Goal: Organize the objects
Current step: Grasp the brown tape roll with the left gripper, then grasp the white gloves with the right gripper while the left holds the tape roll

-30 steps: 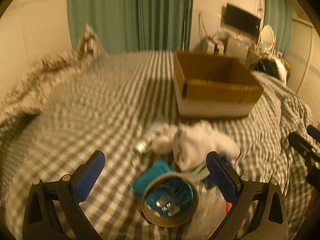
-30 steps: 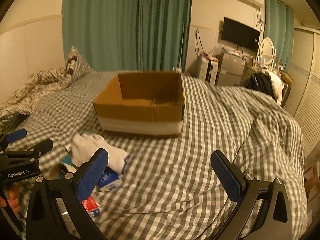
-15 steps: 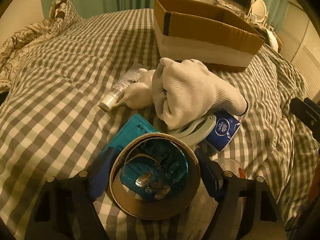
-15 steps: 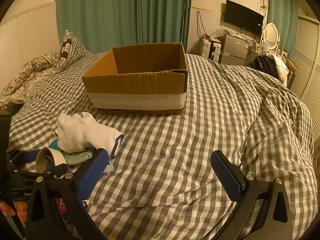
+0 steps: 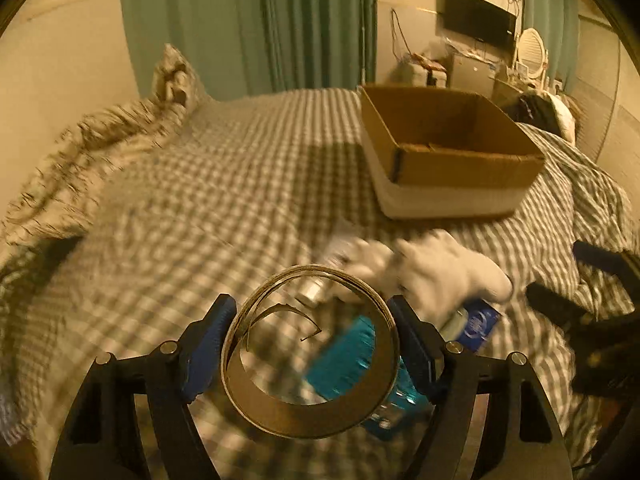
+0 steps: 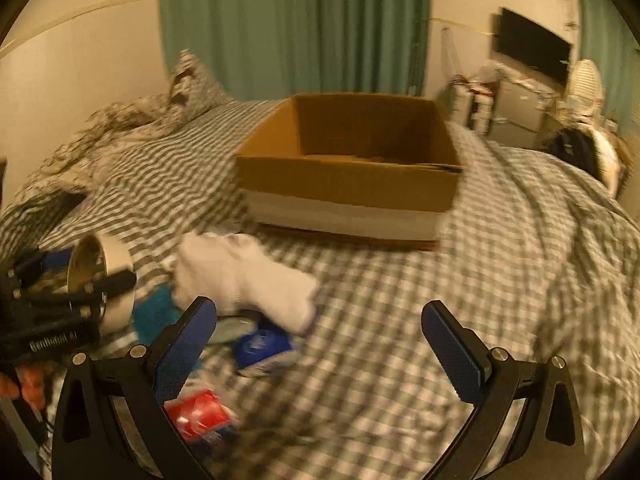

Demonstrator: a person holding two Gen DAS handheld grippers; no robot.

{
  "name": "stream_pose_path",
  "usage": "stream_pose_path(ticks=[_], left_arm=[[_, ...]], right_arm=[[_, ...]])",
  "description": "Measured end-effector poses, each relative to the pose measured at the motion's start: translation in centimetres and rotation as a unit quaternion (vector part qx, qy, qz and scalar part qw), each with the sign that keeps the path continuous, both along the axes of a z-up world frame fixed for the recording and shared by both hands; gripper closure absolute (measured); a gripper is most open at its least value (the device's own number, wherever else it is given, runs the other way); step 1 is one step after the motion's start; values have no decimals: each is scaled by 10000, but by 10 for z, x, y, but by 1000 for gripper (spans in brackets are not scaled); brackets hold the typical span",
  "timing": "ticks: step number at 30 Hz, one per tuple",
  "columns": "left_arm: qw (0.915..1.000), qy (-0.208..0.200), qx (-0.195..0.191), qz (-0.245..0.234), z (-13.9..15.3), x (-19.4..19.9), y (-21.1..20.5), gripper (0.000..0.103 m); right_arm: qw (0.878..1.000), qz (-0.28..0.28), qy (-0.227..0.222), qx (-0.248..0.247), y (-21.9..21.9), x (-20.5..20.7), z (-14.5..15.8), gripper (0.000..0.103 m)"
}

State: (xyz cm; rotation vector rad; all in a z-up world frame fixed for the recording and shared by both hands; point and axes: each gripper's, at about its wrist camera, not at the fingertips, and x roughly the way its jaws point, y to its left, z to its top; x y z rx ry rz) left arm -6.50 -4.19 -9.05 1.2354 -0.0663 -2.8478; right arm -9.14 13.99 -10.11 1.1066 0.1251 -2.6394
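My left gripper [image 5: 312, 344] is shut on a brown tape roll [image 5: 280, 408] and holds it lifted above the checked bed; it also shows in the right wrist view [image 6: 108, 280]. Under it lies a teal packet [image 5: 344, 360]. A white glove [image 5: 444, 272] lies on a blue tissue pack [image 5: 478, 326] and a small tube [image 5: 316, 292]. An open cardboard box [image 5: 452, 160] stands further back. My right gripper [image 6: 320, 344] is open and empty, low over the bed, near the glove [image 6: 244, 276] and the blue pack [image 6: 260, 346].
A red packet [image 6: 200, 416] lies at the bed's near edge. A crumpled patterned duvet and pillow [image 5: 120, 136] lie at the far left. Green curtains, a TV and cluttered furniture stand behind the bed.
My left gripper has closed on the tape roll and lifted it off the teal packet. The right gripper has moved nearer to the glove and stays open.
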Motion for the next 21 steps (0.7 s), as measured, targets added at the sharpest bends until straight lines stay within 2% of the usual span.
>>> stream_pose_path(ticks=[7,15,18,21], left_arm=[[9998,25,42,185,2,-7,-21,24],[9998,-76,126,150,-7,-8,-25,24],[9998,-99,142,128,-9,-8,-24,24],[9998,-100,148,106,-9,-7,-22,24]], right_arm=[[9973,650,-315,135,-54,-28,-19,0],[9931,898,-704,285,-77,-47,-45,0],[9920,920,-712,480,-80,-46,-50,7],[9922,912,-682,511,-79,-44,-48,24]])
